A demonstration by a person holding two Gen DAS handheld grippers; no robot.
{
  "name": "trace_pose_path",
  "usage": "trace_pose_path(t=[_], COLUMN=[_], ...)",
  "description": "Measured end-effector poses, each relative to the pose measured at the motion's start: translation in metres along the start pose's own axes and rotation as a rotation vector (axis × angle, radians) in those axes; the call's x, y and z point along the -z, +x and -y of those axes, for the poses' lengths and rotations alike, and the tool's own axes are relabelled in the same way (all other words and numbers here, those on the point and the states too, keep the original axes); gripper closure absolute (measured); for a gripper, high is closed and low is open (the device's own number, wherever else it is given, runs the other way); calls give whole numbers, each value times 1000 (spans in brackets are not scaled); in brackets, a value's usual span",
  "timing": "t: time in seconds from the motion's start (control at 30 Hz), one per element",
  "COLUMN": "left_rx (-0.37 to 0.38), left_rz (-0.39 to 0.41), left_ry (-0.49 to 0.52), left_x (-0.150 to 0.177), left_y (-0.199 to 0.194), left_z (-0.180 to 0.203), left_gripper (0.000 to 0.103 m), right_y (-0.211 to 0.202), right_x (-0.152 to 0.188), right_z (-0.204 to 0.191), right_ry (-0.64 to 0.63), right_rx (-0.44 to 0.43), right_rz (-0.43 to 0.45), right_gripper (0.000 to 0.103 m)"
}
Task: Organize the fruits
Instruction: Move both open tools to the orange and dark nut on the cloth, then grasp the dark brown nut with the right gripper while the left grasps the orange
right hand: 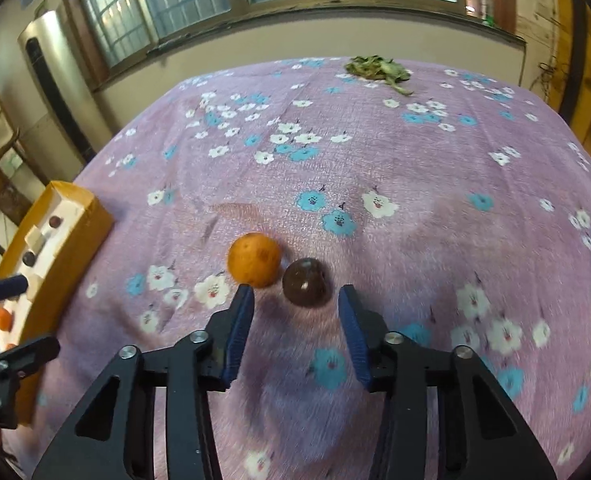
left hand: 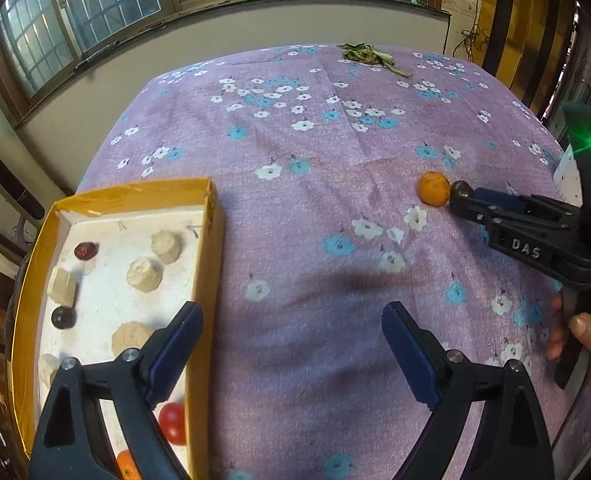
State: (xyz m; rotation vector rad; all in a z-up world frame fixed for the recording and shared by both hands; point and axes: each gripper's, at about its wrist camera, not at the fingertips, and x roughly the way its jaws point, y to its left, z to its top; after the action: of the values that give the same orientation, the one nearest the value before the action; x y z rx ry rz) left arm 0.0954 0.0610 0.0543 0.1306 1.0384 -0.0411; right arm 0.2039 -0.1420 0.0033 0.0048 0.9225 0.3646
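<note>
- Fruits left loose on the bench are two: a dark round fruit [right hand: 306, 281], perhaps a plum, and a small orange [right hand: 254, 265] just beside it on its left, both on the purple flowered cloth [right hand: 375, 160] toward the right edge.
- Your right tongs [right hand: 295, 300] stand partly open with nothing held; the dark fruit sits just ahead of the tips, between the lines of the two pads, and the left pad's tip is close under the orange.
- Your left tongs [left hand: 291, 344] are wide open and empty, hovering over the cloth by the right wall of the yellow box [left hand: 209, 280] at the bench's left edge.
- That box already holds dark fruits, a red tomato-like fruit [left hand: 173, 422], an orange one and several pale chunks.
- The step in hand looks like the approach to pick up the dark fruit.
- Next, push the right tongs forward until the pads flank the fruit's widest part, then close. Watch the left pad: it could nudge the orange and set it rolling.
</note>
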Motion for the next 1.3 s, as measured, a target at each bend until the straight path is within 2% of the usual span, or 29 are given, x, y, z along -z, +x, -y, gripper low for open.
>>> trace_pose_path(t=[0.2,0.4,0.67,0.73,0.8,0.83,0.9,1.3], left_rx=[-2,28,59,65,85,113,131,156], left_rz=[-4,15,23,18,-4,-4,-8,-23], left_ry=[28,62,108,112,114,98,73,69], left_x=[-21,-47,-73,-74,-74,-74,-74,-39], left_y=[15,32,64,71,79,80,80,52], left_z=[21,52,97,105,109,108,107,89], left_gripper=[10,10,11,20,46,50,68,69], right_y=[3,-27,-48,-51,-53,-55,-58,-77], right_x=[-1,17,42,47,50,52,55,79], right_z=[0,15,36,41,44,45,46,26], right_ry=[-57,-14,81,104,118,125,136,160], right_rx=[0,5,-6,-8,-7,-6,-5,14], right_rz=[5,44,34,34,36,37,39,31], right_gripper=[81,81,81,81,80,80,80,80])
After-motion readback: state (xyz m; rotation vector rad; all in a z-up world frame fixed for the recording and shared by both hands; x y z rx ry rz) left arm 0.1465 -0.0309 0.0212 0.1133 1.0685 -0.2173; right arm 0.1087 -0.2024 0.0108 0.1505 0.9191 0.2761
